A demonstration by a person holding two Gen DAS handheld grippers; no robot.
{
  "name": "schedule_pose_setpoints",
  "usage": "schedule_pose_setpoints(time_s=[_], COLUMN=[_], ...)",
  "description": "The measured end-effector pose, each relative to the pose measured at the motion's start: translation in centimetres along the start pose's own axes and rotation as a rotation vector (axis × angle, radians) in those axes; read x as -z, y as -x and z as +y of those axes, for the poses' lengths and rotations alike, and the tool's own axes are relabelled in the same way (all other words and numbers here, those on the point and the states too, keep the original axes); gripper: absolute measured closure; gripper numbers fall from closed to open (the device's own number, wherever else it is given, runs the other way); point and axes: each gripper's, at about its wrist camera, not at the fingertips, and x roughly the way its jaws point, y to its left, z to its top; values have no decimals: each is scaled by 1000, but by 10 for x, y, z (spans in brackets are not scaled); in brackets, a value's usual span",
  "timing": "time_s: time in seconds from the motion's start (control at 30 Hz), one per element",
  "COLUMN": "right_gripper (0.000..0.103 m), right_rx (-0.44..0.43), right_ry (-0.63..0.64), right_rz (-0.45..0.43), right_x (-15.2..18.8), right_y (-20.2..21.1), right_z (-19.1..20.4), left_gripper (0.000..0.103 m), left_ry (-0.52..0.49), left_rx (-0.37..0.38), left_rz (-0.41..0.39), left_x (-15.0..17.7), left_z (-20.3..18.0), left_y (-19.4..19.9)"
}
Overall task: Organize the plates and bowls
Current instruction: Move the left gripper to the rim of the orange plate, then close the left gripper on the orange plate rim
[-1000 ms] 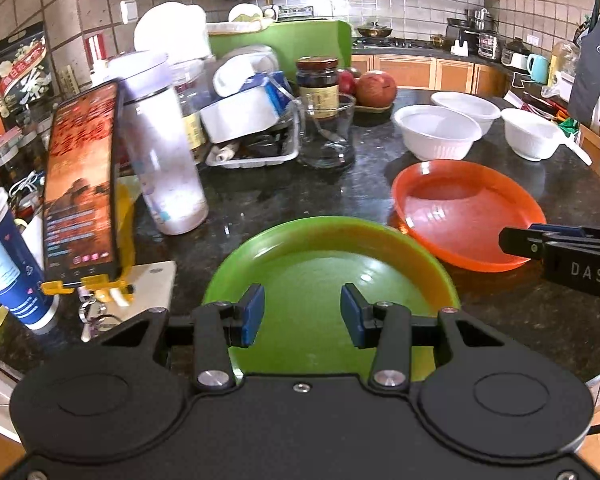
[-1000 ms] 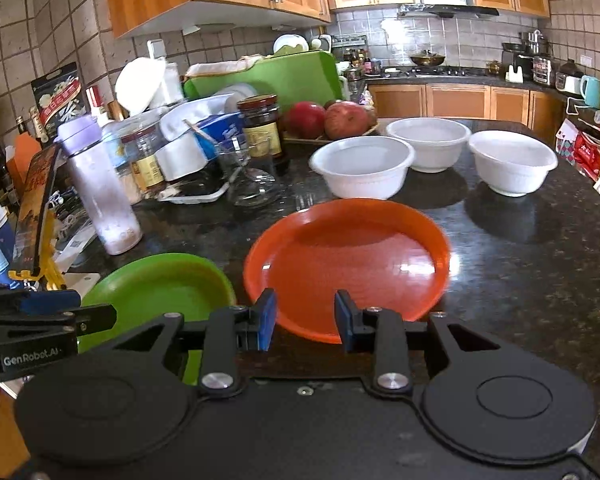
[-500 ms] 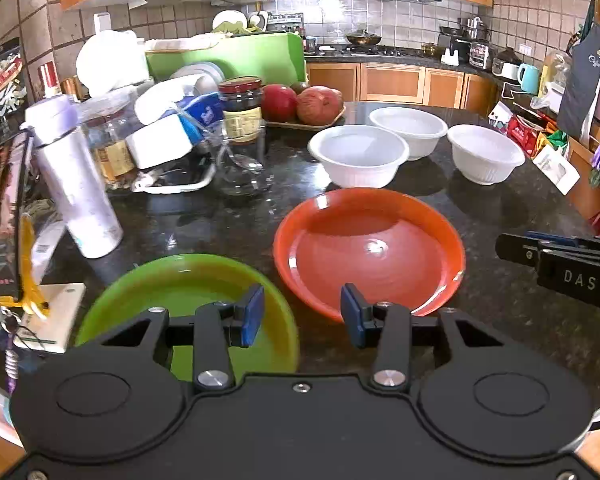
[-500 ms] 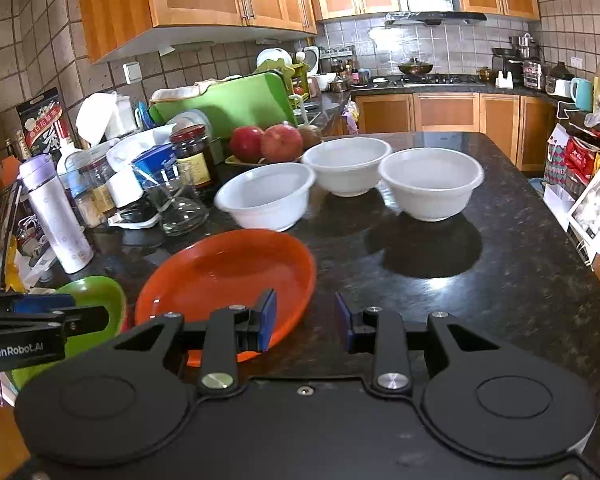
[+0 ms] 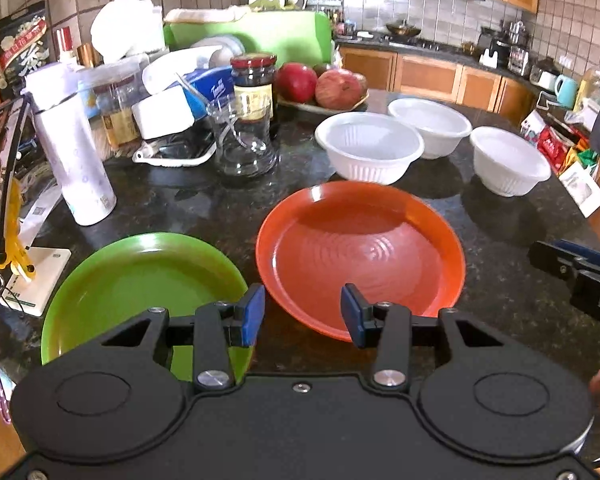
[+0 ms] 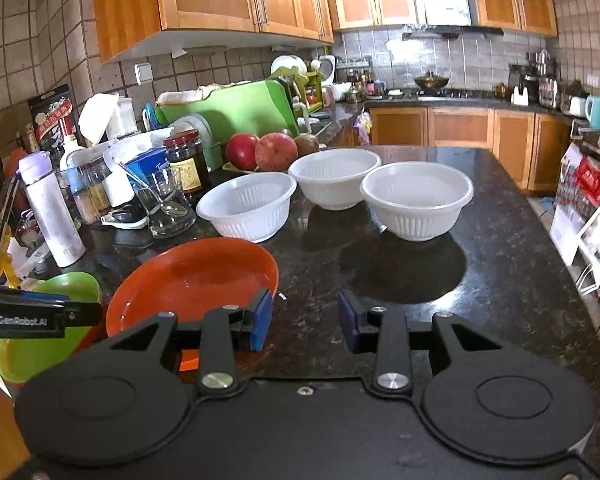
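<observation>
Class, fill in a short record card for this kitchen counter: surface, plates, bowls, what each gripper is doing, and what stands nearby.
surface: dark speckled stone counter
plates: round green plastic plate and round orange plastic plate, side by side, both empty
bowls: three white ribbed plastic bowls, unstacked, empty, behind the plates
left gripper: open, holding nothing, above the gap between the two plates
right gripper: open, holding nothing, jaws just opened further, over bare counter
nearby: clear glass jug; red apples; white bottle
</observation>
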Motion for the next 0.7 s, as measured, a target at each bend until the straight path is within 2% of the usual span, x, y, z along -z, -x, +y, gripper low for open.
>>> schedule_pose_setpoints(time_s=[0.1,0.23,0.4,0.5,0.7], right_gripper=[65,65,65,66,69], right_rx=[-7,12,56,70,103], right_ry=[-25,-48,-50,-74,-91], right_rz=[21,31,6,25,62], right_x=[-1,-3,-8,-9,-6], right_y=[-5,-10,-20,-30,-48], right_z=[3,12,27,31,34], left_gripper=[51,51,52,55,56], left_ry=[-12,-62,-101,-119,-175], left_rx=[3,-6,42,69,109], left_rz=[14,-6,16,29,51], left_x=[-4,-12,-28,-34,-41], left_z=[6,11,24,29,31], left_y=[-5,-11,-26,-36,-51])
